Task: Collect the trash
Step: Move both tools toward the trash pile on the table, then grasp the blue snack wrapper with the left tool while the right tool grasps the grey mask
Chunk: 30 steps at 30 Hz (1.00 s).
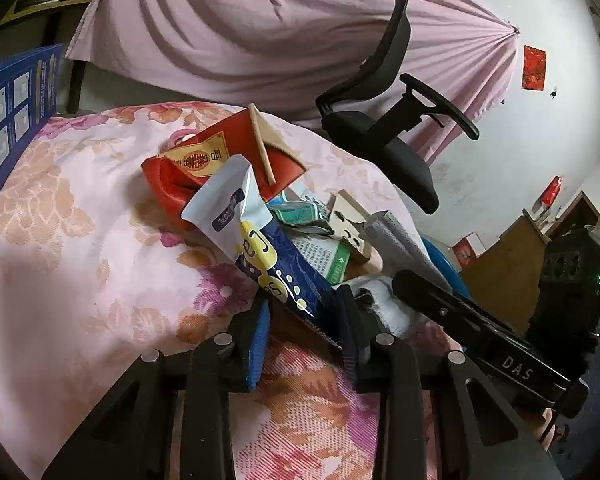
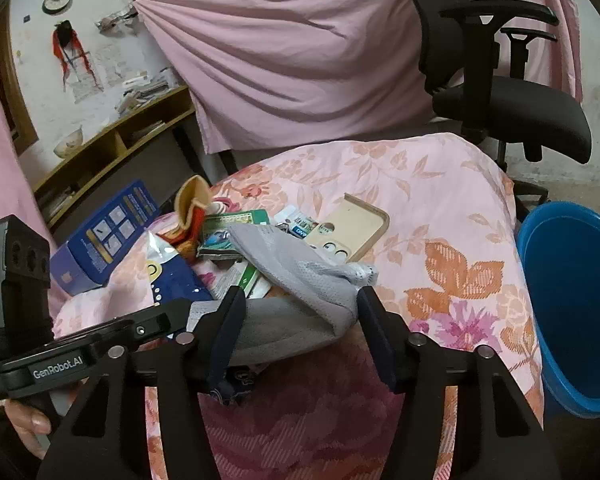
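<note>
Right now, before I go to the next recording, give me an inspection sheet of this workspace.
Surface: floral pink cover, rumpled.
Job's things: blue-and-white snack bag, grey cloth, red packet, phone case, small wrappers piled together; blue bin at the right edge.
Clutter: blue box.
Grippers: left gripper straddles the snack bag; right gripper straddles the grey cloth; contact unclear.
Cables: nothing seen.
Surroundings: office chair, pink sheet, wall clock.

Bare floral cloth (image 2: 452,208) right of litter pile (image 2: 260,240), office chair (image 2: 512,112) behind
</note>
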Available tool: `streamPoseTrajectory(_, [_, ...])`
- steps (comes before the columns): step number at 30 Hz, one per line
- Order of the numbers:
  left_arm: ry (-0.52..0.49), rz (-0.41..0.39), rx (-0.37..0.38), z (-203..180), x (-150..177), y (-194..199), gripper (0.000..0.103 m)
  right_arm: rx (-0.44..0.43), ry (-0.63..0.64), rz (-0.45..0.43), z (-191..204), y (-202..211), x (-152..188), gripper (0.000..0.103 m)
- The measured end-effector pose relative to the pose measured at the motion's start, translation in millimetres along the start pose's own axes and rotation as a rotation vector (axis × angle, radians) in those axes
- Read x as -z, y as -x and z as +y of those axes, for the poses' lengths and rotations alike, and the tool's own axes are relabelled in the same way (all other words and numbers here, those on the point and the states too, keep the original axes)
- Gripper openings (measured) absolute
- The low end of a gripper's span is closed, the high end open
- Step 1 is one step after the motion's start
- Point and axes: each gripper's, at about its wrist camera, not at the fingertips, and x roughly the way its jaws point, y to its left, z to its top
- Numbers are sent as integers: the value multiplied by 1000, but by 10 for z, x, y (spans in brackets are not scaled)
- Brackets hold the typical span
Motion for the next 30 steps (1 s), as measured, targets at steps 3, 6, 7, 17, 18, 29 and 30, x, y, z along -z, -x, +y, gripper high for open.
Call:
streamPoseTrajectory(3, [1,-3,7,16,29,31,24,-17,-11,5,-20,12,15,52])
streamPoseTrajectory(6, [-1,-8,8,8,37,38,23,-34,-32,10,-53,36,35,53])
streamPoseTrajectory(7, [-1,-12,7,17,40,62,23,-41,-42,15,-69,45,43,53])
streamPoseTrajectory(17, [-28,-46,-29,-42,51,68,21,-34,-72,46,-159,91,94,71])
streamPoseTrajectory(18, [-30,-47,-30,-45,54,66,21,-30,-68,45,-151,98,97,72])
streamPoseTrajectory(29, [-57,-80,-65,-52,58,160,21,18,89,-11,88,261,110,81])
streamPoseTrajectory(30, [-70,-90,-76,-61,61,186,21,17,99,-19,106,268,117,82])
